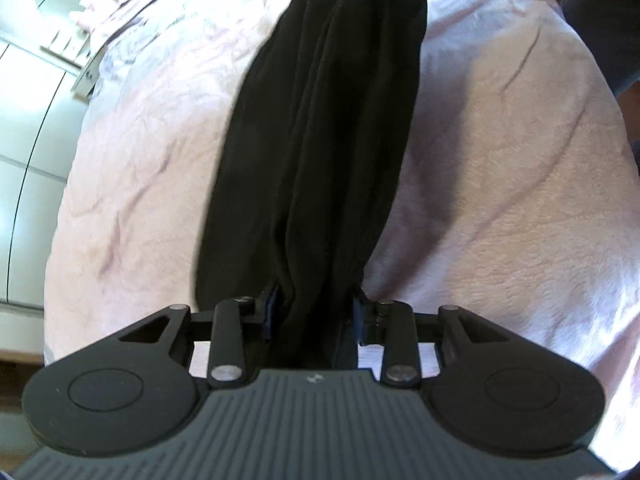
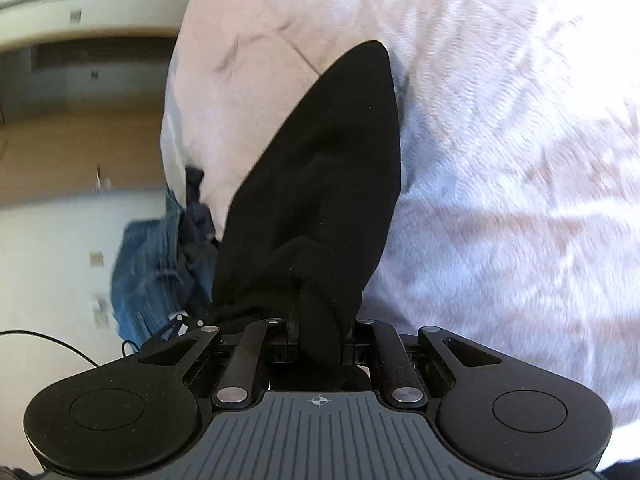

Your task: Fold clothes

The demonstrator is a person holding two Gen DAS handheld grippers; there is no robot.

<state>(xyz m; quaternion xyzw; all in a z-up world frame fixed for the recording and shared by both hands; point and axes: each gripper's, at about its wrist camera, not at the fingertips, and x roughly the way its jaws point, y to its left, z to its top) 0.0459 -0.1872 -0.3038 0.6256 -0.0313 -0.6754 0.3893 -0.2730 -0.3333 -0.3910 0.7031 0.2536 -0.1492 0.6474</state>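
Black garment [image 1: 312, 152] stretched above the pink bed cover [image 1: 500, 184], one end pinched in the closed left tongs [image 1: 312, 316], the other bunched in the closed right tongs [image 2: 320, 336]; mid-fold carry, judged to call next for even lowering.

A bedroom in a home. A bed [image 1: 500, 184] with a rumpled pink fleece blanket fills both views, white cupboard doors [image 1: 28, 128] stand beside it, and blue jeans [image 2: 148, 276] hang off its edge above a wooden floor [image 2: 80, 152].
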